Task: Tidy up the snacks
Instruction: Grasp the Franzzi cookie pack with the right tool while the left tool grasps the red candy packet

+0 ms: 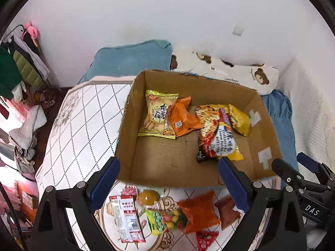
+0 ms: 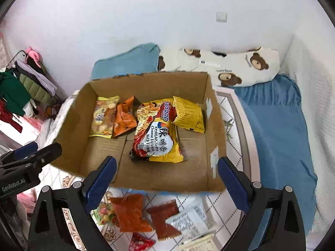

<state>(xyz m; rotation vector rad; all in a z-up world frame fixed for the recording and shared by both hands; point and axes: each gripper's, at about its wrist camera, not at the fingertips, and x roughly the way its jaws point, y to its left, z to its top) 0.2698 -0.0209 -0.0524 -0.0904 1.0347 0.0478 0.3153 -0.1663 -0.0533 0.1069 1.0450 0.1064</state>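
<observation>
Left gripper [image 1: 168,185]: jaws wide apart, nothing between them, above the near edge of the box.
Right gripper [image 2: 167,183]: jaws spread, empty, above the same edge.
Box [image 1: 146,161]: open cardboard, on the table [image 1: 83,113], holding 4 packets, noodle packet [image 2: 157,133] foremost.
Loose snacks: orange packet [image 1: 199,211] and others on the table, below both grippers, outside the box.

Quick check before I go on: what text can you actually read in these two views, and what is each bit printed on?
"Sedaap", "KOREAN": noodle packet in the cardboard box.
"鸡蛋饼": yellow biscuit bag.
"DAS": right gripper body, seen from the left wrist.
"GenRobot.AI": left gripper body, seen from the right wrist.
Too small or blurred: the orange packet, the red-and-white packet, the bear pillow lettering.
</observation>
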